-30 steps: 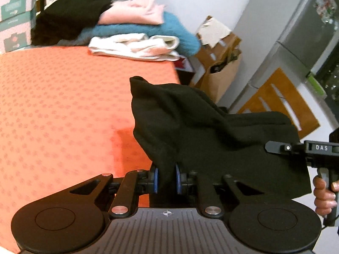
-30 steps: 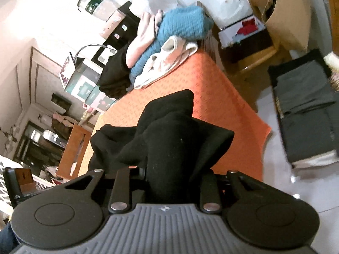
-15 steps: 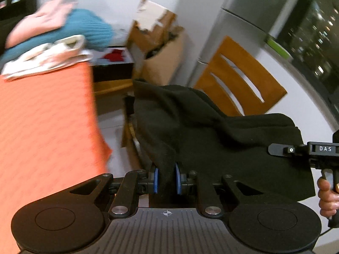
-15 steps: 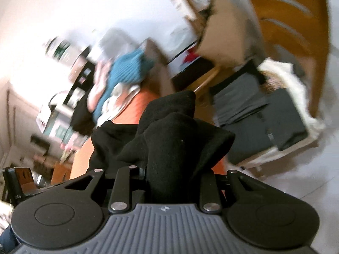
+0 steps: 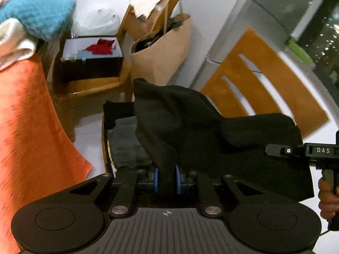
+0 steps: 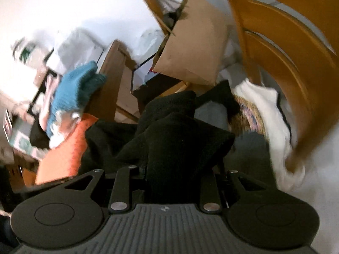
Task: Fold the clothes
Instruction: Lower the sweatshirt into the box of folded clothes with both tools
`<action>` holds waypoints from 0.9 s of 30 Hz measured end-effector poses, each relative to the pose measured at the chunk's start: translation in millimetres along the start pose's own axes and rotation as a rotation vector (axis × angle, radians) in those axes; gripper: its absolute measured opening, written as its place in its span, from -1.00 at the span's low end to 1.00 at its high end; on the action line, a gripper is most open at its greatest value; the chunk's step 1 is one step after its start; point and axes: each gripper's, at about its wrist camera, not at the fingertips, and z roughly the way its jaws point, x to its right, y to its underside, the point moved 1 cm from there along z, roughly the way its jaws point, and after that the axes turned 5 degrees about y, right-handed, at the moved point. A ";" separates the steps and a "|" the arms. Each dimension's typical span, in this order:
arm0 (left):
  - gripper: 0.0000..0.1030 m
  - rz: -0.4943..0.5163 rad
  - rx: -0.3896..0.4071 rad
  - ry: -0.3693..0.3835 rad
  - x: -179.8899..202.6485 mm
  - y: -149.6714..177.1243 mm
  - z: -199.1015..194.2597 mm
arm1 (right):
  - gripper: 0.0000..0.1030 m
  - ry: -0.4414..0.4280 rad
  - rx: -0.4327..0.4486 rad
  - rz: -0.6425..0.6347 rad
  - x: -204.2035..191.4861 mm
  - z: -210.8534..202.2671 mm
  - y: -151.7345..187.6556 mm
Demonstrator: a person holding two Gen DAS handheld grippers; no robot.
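Observation:
A folded black garment [image 5: 201,131] hangs in the air between both grippers, off the edge of the orange table [image 5: 25,131]. My left gripper [image 5: 166,178] is shut on one end of it, the cloth pinched between the blue pads [image 5: 156,180]. In the right wrist view the same black garment [image 6: 175,139] bunches over my right gripper [image 6: 171,173], which is shut on its other end; the fingertips are hidden by the cloth. The right gripper's body [image 5: 313,150] and the hand holding it show at the right edge of the left wrist view. Below the garment lies a stack of dark grey folded clothes [image 5: 125,141] on a chair seat.
A wooden chair back [image 6: 281,48] rises to the right, with a white cloth [image 6: 273,114] and grey folded clothes [image 6: 250,148] on its seat. A brown paper bag [image 5: 161,55], a dark box [image 5: 91,61] and a teal knit [image 5: 40,19] lie beyond the table.
Both grippers have swung with the black garment off the orange table toward the wooden chair and sunk lower. The grip on the cloth is the same at both ends.

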 end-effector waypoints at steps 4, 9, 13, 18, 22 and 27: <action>-0.65 0.000 -0.046 -0.034 -19.1 -19.4 45.3 | -0.41 -0.008 -0.045 -0.009 21.0 49.4 -14.6; -0.65 -0.005 -0.128 -0.093 -35.3 -10.3 89.1 | -0.41 -0.005 -0.124 -0.013 41.4 106.7 -11.9; -0.65 -0.089 -0.187 -0.124 -47.5 21.3 115.2 | -0.41 0.003 -0.222 -0.088 52.6 141.4 -3.4; -0.65 -0.178 -0.234 -0.136 -55.9 58.4 143.9 | -0.41 0.028 -0.327 -0.142 75.0 175.6 11.8; -0.65 -0.223 -0.239 -0.135 -63.3 74.6 161.9 | -0.41 0.041 -0.364 -0.173 89.7 197.7 15.7; -0.59 -0.235 -0.288 -0.126 -76.3 80.4 189.2 | -0.32 0.065 -0.395 -0.183 104.4 222.6 16.1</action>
